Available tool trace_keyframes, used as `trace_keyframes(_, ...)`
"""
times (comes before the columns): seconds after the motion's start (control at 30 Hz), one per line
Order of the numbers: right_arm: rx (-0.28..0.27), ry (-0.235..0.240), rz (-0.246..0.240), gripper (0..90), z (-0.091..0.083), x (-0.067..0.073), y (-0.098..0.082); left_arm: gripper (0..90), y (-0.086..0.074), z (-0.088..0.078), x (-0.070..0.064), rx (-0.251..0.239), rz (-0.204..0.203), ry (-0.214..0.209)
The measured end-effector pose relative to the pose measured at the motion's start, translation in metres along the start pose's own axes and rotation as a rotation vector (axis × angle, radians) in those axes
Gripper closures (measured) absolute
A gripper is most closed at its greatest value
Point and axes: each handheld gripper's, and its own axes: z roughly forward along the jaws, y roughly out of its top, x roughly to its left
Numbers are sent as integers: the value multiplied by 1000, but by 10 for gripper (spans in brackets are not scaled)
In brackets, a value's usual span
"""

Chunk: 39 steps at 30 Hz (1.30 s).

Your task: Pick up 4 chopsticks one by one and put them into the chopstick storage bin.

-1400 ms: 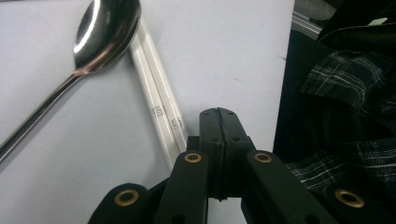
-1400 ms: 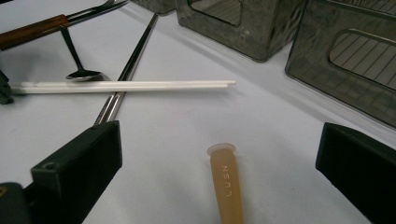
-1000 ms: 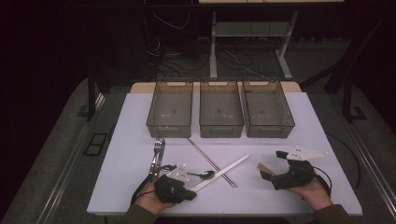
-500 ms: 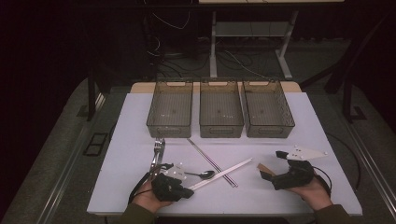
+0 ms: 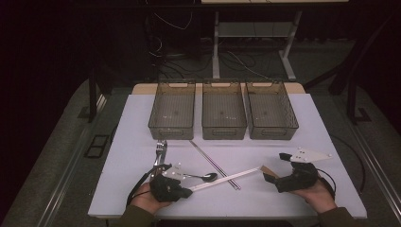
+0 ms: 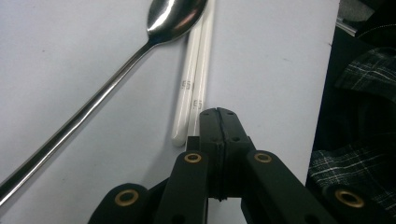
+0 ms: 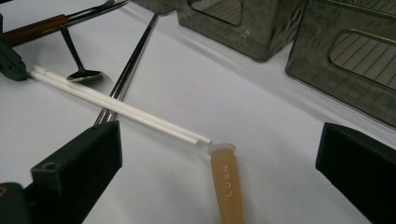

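Left gripper [image 6: 218, 114] jaws pressed together with nothing between them, tips just beside the near ends of the white chopsticks [image 6: 198, 79] on the white table [image 5: 142, 123] — whether they touch the right-hand stick is hard to tell, its end is hidden behind the jaws. Spoon [image 6: 93, 100] lies alongside, its bowl resting over the chopsticks' far part; bowl tip and handle end cut off by the frame. In the high view the left gripper [image 5: 185, 193] sits low left, the chopsticks [image 5: 227, 178] running up-right from it.

Right gripper [image 7: 219, 186] jaws stand wide, empty. Between them lies a tan plastic handle [image 7: 226, 182] with raised lettering — lower end cut off, what utensil it is unclear. Its rim sits just beside the chopsticks' far tips. Steel chopsticks [image 7: 128, 70] cross under the white pair. Wood-handled utensil [image 7: 37, 28] top left, partly cut off. Three dark bins [image 5: 223, 111] stand at the back, contents hard to make out.
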Motion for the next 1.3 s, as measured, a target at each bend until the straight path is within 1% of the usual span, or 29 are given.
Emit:
trace_keyframes(0.27,0,1,-2,7,0,0,0,894,0,0,0,-6,1,-12)
trace_keyframes(0.37,0,1,0,7,0,0,0,889,2,-1,-1,-27,2,-24)
trace_keyframes(0.43,0,2,0,7,0,0,0,880,3,-1,-2,-40,14,-29)
trace_keyframes(0.47,0,2,-1,7,0,0,0,873,3,-1,-4,-50,-1,-30)
trace_keyframes(0.5,0,2,-1,7,1,0,0,866,4,-1,-3,-53,15,-29)
trace_keyframes(0.57,0,2,-2,7,1,0,0,846,6,-1,-4,-66,11,-30)
trace_keyframes(0.6,0,2,-3,7,1,0,0,834,7,-1,-4,-84,5,-28)
trace_keyframes(0.63,1,2,-2,7,1,0,0,828,9,-1,-4,-91,15,-29)
trace_keyframes(0.73,-1,3,-2,7,1,0,0,817,14,2,-5,-120,16,-27)
trace_keyframes(0.77,0,3,-2,7,1,0,0,815,16,3,-4,-122,25,-24)
trace_keyframes(0.8,0,2,-2,7,1,0,0,811,17,5,-4,-128,21,-23)
trace_keyframes(0.83,0,3,-3,7,1,0,0,805,19,7,-4,-133,25,-17)
trace_keyframes(0.87,0,2,-2,7,1,0,0,801,20,8,-3,-134,34,-11)
trace_keyframes(0.9,0,3,-3,7,1,0,0,801,22,11,-2,-136,33,-4)
trace_keyframes(0.93,0,3,-2,7,1,0,0,799,24,13,-2,-138,23,-3)
trace_keyframes(0.97,1,3,-2,7,1,0,0,793,25,15,-1,-132,30,0)
trace_keyframes(1.03,1,4,-2,7,1,0,0,795,28,19,-2,-136,28,4)
trace_keyframes(1.23,1,3,-1,7,2,0,0,810,33,26,-5,-132,63,14)
trace_keyframes(1.3,1,4,-2,7,2,0,0,821,33,27,-5,-122,73,17)
